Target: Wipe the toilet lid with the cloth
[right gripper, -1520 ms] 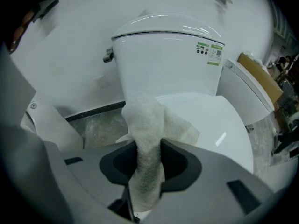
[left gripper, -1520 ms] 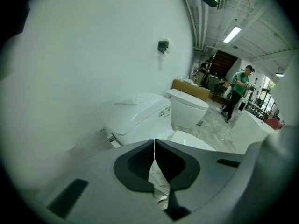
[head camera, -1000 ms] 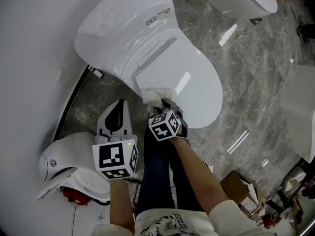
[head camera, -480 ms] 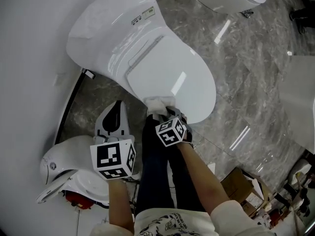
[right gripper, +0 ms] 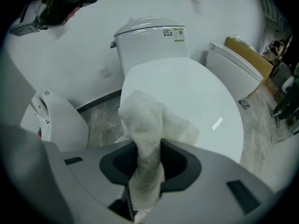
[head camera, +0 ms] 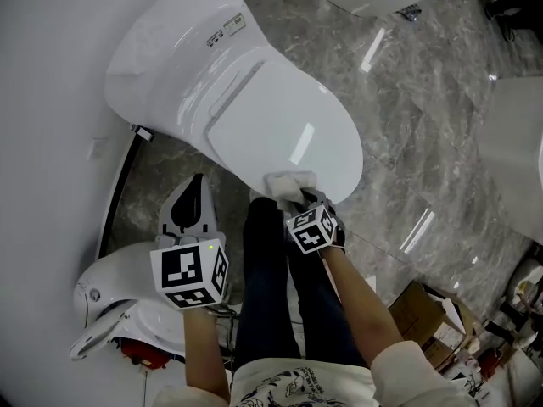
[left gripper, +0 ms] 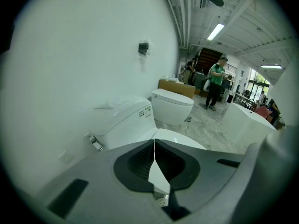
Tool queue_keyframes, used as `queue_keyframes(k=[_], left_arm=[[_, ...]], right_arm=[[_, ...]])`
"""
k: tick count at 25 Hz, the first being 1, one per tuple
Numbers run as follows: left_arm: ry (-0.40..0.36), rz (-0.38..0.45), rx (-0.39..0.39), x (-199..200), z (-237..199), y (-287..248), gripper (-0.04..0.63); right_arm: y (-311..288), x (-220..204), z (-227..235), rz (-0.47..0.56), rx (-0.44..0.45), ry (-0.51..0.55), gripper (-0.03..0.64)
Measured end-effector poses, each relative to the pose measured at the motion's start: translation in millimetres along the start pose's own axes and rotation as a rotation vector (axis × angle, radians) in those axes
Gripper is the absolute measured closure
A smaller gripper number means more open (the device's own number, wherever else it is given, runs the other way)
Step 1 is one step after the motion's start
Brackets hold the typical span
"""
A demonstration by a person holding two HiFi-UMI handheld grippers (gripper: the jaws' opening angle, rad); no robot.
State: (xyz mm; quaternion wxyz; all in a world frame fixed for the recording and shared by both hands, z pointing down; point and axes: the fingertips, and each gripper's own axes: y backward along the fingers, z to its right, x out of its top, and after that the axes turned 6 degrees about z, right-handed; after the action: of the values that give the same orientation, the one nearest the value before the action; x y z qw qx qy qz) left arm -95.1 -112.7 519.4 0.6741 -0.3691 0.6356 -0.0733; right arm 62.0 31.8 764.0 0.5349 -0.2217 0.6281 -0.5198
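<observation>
The wiping looks under way: the right gripper (head camera: pixel 297 197) pinches the cloth (head camera: pixel 288 181) between its fingers at the toilet lid's (head camera: pixel 280 125) 6 o'clock rim, so the next stroke probably needs pressure toward 11 o'clock, while the left gripper (head camera: pixel 192 216), fingers pressed together on nothing, hangs at 8 o'clock.

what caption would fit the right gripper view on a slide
Right gripper shut on a white cloth, held at the front edge of the closed toilet lid.
</observation>
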Motion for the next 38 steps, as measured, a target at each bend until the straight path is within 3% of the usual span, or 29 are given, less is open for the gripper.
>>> queue_keyframes(k=[5, 17, 21, 30, 38], left_arm=[[-0.007, 0.008, -0.023, 2, 8, -1, 0.586], [-0.034, 0.007, -0.040, 3, 20, 6, 0.586], [-0.038, 0.007, -0.046, 4, 25, 7, 0.586], [-0.038, 0.044, -0.042, 26, 31, 16, 0.586], [-0.033, 0.135, -0.016, 84, 40, 48, 0.586]], right_arm=[[12, -28, 26, -0.020, -0.052, -0.062, 0.506], [45, -105, 119, -0.074, -0.221, -0.428, 0.506], [47, -115, 126, -0.102, -0.236, -0.474, 0.505], [79, -87, 142, -0.011, -0.314, -0.547, 0.509], [166, 26, 154, 0.261, -0.348, -0.475, 0.511]])
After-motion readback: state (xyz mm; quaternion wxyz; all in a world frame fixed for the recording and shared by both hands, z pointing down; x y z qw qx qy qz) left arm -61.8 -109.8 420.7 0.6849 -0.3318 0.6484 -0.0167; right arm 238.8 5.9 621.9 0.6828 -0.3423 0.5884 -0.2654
